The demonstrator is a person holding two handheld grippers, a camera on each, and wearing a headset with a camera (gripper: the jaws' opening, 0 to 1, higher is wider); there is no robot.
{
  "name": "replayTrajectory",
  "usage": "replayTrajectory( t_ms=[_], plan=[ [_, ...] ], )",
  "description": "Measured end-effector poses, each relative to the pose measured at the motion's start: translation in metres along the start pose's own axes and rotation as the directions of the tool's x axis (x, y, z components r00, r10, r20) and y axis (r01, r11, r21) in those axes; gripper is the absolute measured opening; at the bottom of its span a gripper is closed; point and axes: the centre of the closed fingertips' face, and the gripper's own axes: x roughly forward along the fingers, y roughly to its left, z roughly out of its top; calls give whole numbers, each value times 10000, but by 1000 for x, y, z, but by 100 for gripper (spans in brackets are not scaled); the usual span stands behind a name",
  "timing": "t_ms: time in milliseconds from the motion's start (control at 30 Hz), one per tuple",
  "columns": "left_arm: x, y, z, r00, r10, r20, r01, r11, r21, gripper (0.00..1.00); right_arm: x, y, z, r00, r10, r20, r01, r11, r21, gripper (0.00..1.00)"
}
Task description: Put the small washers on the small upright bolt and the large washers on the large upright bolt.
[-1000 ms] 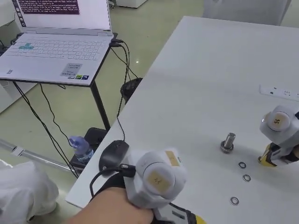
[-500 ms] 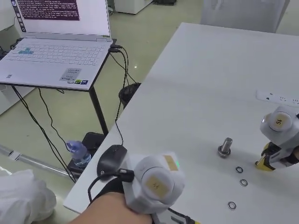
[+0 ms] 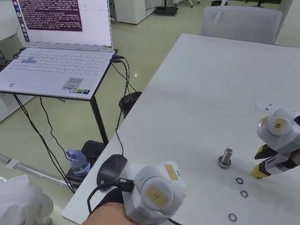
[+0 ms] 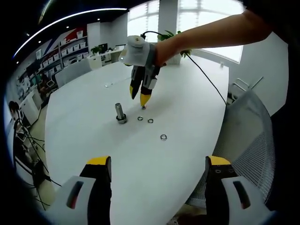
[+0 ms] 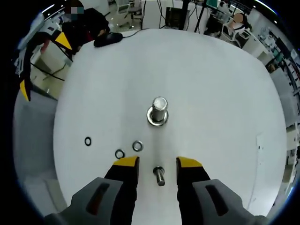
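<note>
Head view: the right gripper (image 3: 260, 163) is hanging over the bench (image 3: 201, 93), just to the right of the large bolt (image 3: 225, 158), with its jaws pointing down. Three washers (image 3: 243, 193) are lying flat in a loose line on the near side of that bolt.

Left gripper view: the left gripper (image 4: 158, 163) is idling low, well back from the work. Its jaws are spread wide and carrying nothing.

Right gripper view: the right jaws are standing a narrow gap apart and gripping nothing. The small bolt (image 5: 159, 175) is rising between them and touching neither. The washers are lying just off to the left, and the large bolt is standing beyond.

The step in hand is probably fetching a washer. The jaws should be sliding sideways clear of the small bolt so they are not knocking it over. They should then be coming down square, one jaw on each side of a washer's rim, because a flat thin ring is likely to skate away. Which washers are small is too fine to tell here, so each needs matching against the bolts.
</note>
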Motion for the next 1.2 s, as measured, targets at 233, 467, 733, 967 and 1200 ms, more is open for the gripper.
replayTrajectory(
  t_ms=[233,467,733,967,1200],
  plan=[
    [-2,2,0,10000,26,43,-26,10000,20,84,6,6,11,9999,148,14,-147,9996,-224,33],
    [-2,4,-3,10000,63,16,-63,10000,66,86,11,11,12,9996,230,-147,-235,9991,-356,32],
    [0,2,-7,10000,-15,-42,15,10000,68,85,27,16,9,9986,310,-419,-335,9977,-589,31],
    [-1,4,-6,10000,-45,-41,45,10000,48,82,39,17,3,9977,370,-573,-410,9966,-713,30],
    [-2,3,-7,10000,-68,21,68,10000,11,81,44,16,0,9979,352,-539,-392,9963,-759,29]
  ],
)
